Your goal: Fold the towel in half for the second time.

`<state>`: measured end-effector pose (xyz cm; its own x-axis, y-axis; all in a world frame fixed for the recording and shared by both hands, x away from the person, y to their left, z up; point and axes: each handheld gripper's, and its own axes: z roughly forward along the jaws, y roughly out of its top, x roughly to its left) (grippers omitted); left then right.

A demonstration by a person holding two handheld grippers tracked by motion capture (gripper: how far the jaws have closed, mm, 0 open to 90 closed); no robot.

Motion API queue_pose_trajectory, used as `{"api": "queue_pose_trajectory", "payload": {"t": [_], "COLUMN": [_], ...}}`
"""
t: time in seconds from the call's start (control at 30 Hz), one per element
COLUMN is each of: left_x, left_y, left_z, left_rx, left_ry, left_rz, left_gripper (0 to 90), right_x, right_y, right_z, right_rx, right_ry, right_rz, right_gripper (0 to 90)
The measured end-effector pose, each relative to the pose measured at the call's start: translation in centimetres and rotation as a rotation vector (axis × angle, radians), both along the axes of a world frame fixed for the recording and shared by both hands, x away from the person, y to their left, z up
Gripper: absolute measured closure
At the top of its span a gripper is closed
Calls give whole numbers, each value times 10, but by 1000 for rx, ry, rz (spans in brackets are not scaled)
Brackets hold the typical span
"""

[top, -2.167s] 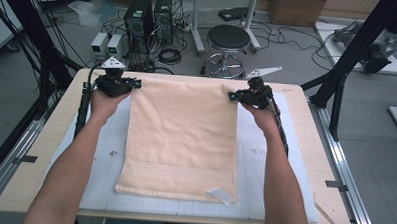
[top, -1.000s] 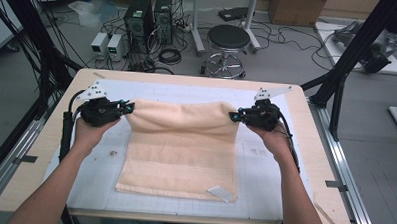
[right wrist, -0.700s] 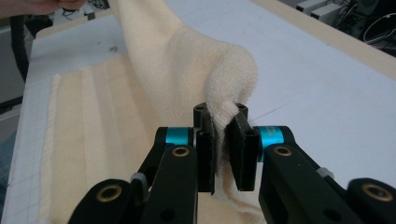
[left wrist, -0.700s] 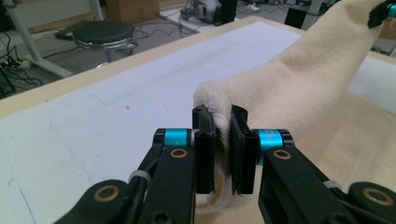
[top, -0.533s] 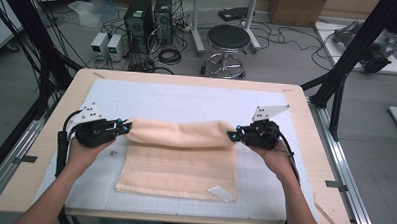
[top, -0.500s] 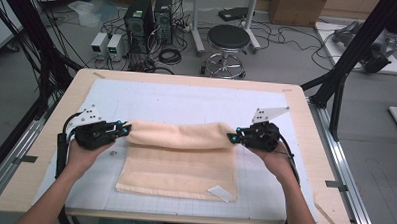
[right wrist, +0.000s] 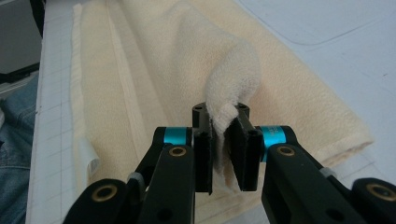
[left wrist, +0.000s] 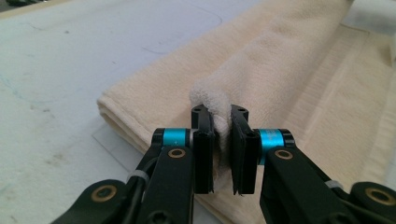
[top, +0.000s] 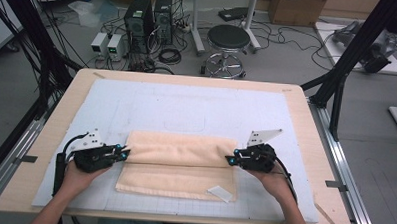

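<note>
Workshop floor behind, with computer towers [top: 150, 18], a round stool [top: 228, 40] and loose cables; nearer, a wooden table [top: 306, 116] under a pale gridded mat [top: 187, 104]. On the mat's near half, a cream towel [top: 179, 166], mid-fold: far edge drawn over toward the near edge, upper layer stopping short so a strip of lower layer shows along the front, with a small white label [top: 219, 194] near the right front corner. At the left end of the fold, the left gripper [top: 121, 152], clamped on a pinch of towel corner; in the left gripper view the cloth [left wrist: 212, 100] bulges up between the two black jaws, held tight. At the right end, the right gripper [top: 231, 159], likewise closed on the towel's other top corner, a soft hump of terry [right wrist: 233, 74] rising above the jaws in the right gripper view. Likely light, limp and thick: no stiffness, sagging between the two holds, prone to bunching rather than sliding. Not fragile, not slippery; looped pile should bite well against the pads. Best taken at the corners or along the hemmed edge, both ends level, since a single middle pinch would probably let the layers droop and the fold skew.
</note>
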<state>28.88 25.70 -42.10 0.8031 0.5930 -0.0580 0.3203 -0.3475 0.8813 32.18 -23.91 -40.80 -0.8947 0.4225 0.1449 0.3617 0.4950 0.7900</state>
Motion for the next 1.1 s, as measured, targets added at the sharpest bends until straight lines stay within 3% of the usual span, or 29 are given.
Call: {"api": "queue_pose_trajectory", "payload": {"t": [0.17, 0.47, 0.6, 0.7, 0.83, 0.9, 1.1], "left_x": [-7, -23, -32, -38, -44, -42, -31], "left_y": [1, 6, 7, 6, 1, -2, -12], "left_z": [-4, -4, -3, 3, 12, 12, -7], "left_rx": [9, 9, -8, -61, -74, -66, 36], "left_ry": [17, 21, 40, 54, 19, 26, 82], "left_rz": [-17, -44, -67, -98, -126, -130, -134], "left_gripper": [782, 795, 704, 602, 555, 559, 581], "right_x": [-5, -18, -26, -32, -33, -33, -35], "right_y": [-2, -6, -12, -15, -15, -12, 3], "right_z": [-7, -3, -2, 4, 10, 9, -6], "right_rx": [3, 9, 21, 54, 90, 84, -11], "right_ry": [-5, -29, -28, -62, -54, -60, -15], "right_rz": [1, 27, 17, 19, 33, 41, 103], "right_gripper": [780, 733, 624, 583, 561, 560, 545]}}
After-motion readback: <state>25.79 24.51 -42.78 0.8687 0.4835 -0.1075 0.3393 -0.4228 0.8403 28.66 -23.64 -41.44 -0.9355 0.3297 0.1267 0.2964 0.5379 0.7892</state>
